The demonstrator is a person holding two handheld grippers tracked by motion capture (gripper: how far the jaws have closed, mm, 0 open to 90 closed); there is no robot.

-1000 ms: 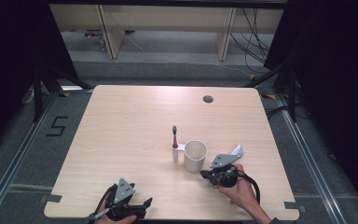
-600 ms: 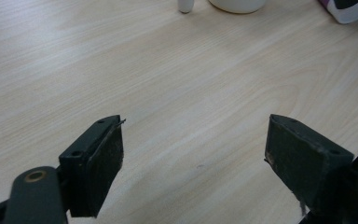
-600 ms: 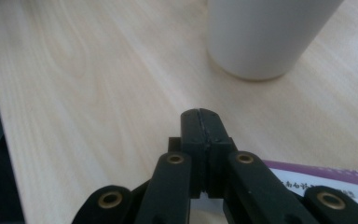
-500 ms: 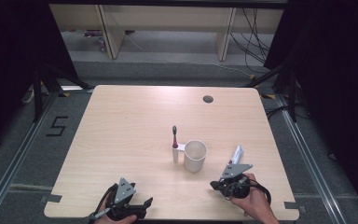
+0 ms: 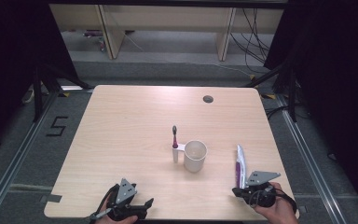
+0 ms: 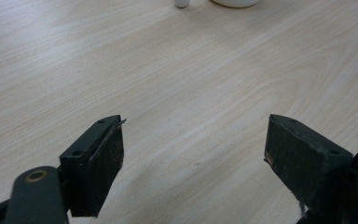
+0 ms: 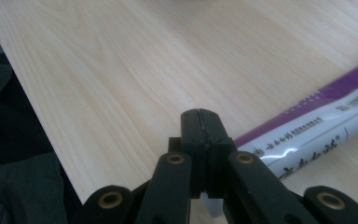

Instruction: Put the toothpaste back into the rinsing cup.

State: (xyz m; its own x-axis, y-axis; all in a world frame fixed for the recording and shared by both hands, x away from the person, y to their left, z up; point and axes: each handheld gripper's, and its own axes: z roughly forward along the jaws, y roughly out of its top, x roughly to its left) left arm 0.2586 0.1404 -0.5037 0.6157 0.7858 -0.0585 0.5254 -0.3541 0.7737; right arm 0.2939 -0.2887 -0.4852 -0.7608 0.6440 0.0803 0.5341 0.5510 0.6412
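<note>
A dim room with dark curtains and cables on the floor surrounds a pale wooden table (image 5: 135,121). From the high view, a white cup (image 5: 195,156) stands near the middle with a toothbrush (image 5: 175,142) upright in a small stand just beside it at nine o'clock. At about four o'clock from the cup lies a toothpaste tube (image 5: 239,165), white and purple. The right gripper (image 5: 238,191) has drawn back toward the near edge since a second ago – it was up beside the cup then – and the tube now rests flat on the wood, its near end right at the gripper. The left gripper (image 5: 145,204) sits unmoved at the near edge, around seven o'clock from the cup.

In the left gripper view the jaws stand spread wide over bare wood, nothing between them.

In the right gripper view the jaws are pressed together, pinching nothing – the toothpaste tube (image 7: 307,126) lies just beside them at two o'clock. I judge the tube set down and released.
</note>
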